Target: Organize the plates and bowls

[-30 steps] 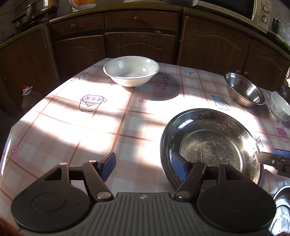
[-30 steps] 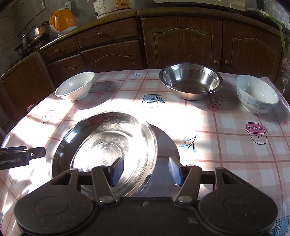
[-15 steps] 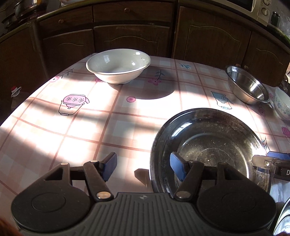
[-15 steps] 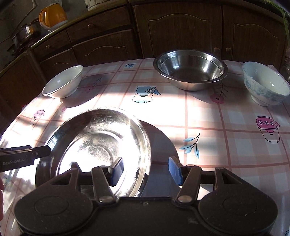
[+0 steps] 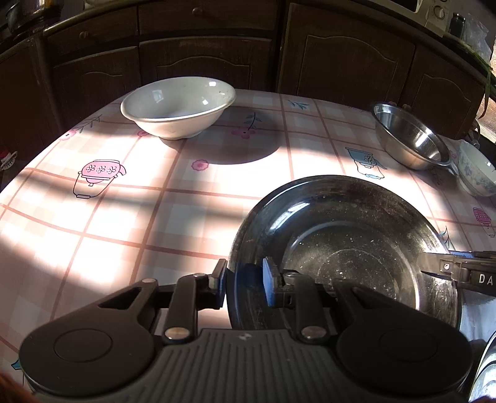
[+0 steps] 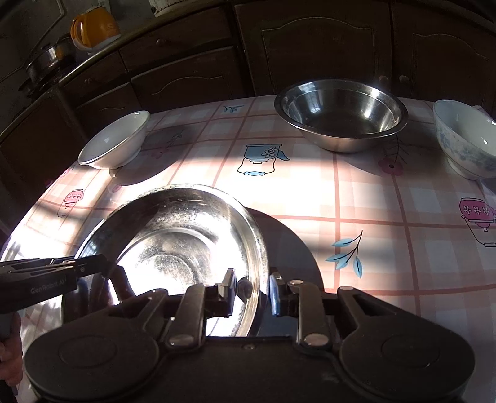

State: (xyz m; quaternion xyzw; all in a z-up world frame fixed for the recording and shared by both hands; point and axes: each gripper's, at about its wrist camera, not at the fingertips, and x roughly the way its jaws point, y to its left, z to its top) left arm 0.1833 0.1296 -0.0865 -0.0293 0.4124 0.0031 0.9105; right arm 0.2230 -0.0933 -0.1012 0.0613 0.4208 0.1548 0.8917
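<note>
Your left gripper [image 5: 243,279] pinching near-left rim of wide steel plate [image 5: 356,248], speckled, sunlit, on checked tablecloth [image 5: 155,217], your right gripper [image 6: 251,290] clamped on opp. rim, plate prob. lifted slightly.

- A pink-and-white checked tablecloth [image 5: 173,217], printed with little pots and flowers, covers the tabletop, streaked with sunlight and shadow.
- Dark brown wooden cabinets [image 6: 316,46] with arched door panels stand behind it.
- An orange-and-white electric kettle [image 6: 93,28] sits on the counter at far left.
- A steel cooking pot [image 6: 49,59] stands near the kettle.
- A white microwave oven [image 5: 434,12] shows at the top right corner.
</note>
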